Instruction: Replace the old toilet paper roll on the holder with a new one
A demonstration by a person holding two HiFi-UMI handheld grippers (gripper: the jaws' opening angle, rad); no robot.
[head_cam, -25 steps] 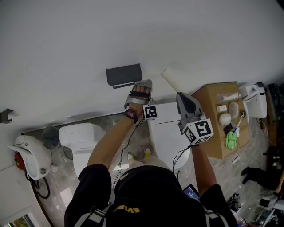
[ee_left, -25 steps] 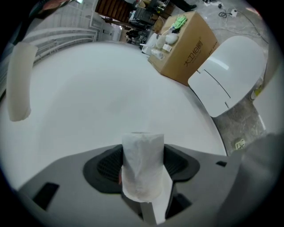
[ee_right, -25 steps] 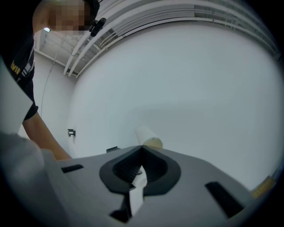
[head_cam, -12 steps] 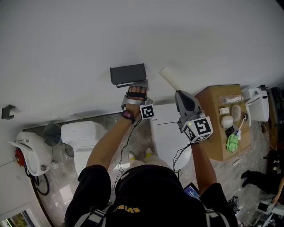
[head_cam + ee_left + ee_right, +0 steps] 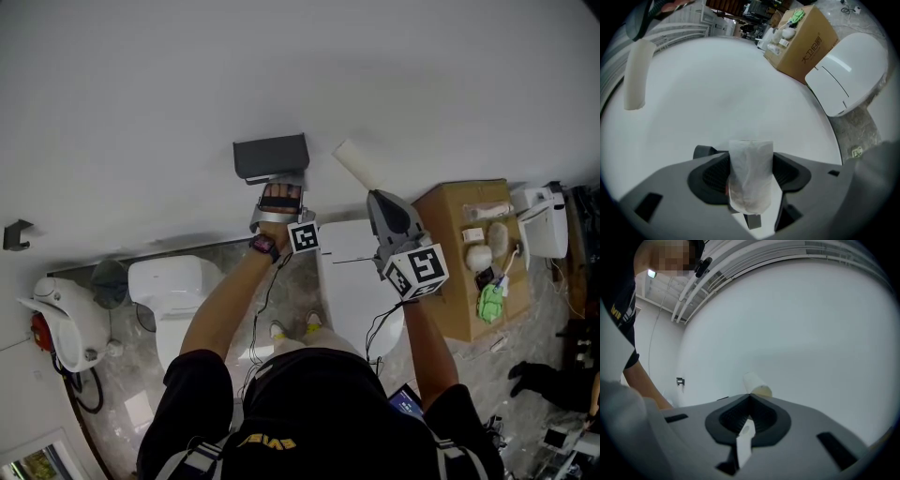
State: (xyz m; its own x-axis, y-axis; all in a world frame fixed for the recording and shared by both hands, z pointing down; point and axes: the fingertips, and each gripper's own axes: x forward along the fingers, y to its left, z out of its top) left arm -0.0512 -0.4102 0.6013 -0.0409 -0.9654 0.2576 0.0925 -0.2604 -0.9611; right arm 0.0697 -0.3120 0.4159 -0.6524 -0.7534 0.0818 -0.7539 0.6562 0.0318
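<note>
While a white wall (image 5: 281, 66) is standing ahead of them, the left tongs (image 5: 277, 183) are clamping a crinkled white roll (image 5: 750, 173), the right tongs (image 5: 378, 197) pinching a pale tube (image 5: 356, 166).

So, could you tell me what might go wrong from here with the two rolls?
The left gripper clamps the soft-looking new roll right by the holder; pushing it on crooked could crush or dislodge it. The right gripper pinches the old tube only by its wall at one end, so it may slip out and fall.

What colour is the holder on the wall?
Dark grey; the holder shows best in the head view.
</note>
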